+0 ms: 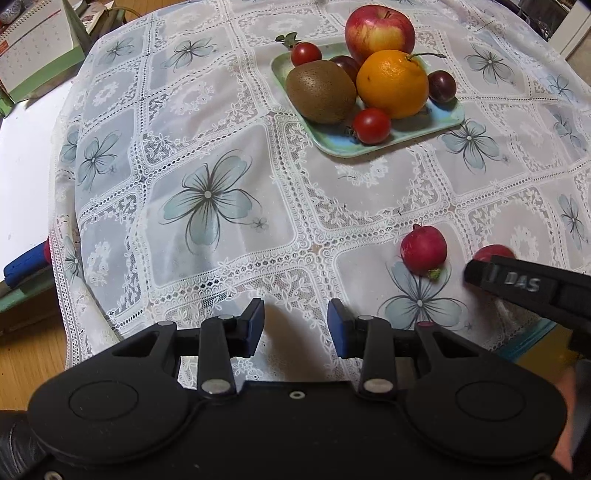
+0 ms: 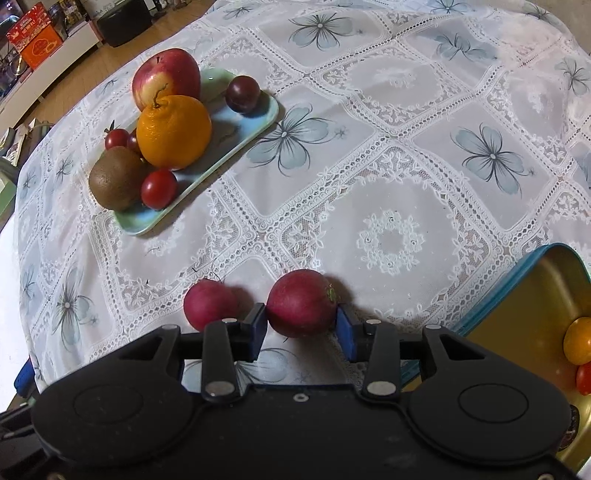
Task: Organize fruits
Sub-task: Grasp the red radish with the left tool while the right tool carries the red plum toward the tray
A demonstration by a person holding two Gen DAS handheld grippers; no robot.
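A pale green tray (image 1: 332,147) holds an apple (image 1: 380,31), an orange (image 1: 393,83), a kiwi (image 1: 319,96), a dark plum (image 1: 441,85) and cherry tomatoes (image 1: 371,125). Nearer, one red radish (image 1: 424,251) lies loose on the lace cloth. My left gripper (image 1: 295,325) hangs open over bare cloth with nothing between its fingers. My right gripper (image 2: 301,326) is shut on a second radish (image 2: 301,302), low over the cloth just right of the loose radish (image 2: 208,302). The tray (image 2: 147,229) with its fruit sits at the far left in the right wrist view.
An open blue tin (image 2: 517,314) with a gold inside stands at the right, holding a yellow tomato (image 2: 578,339) and a red one (image 2: 583,376). A desk calendar (image 1: 33,44) stands beyond the table's left edge. Wooden floor shows past the cloth.
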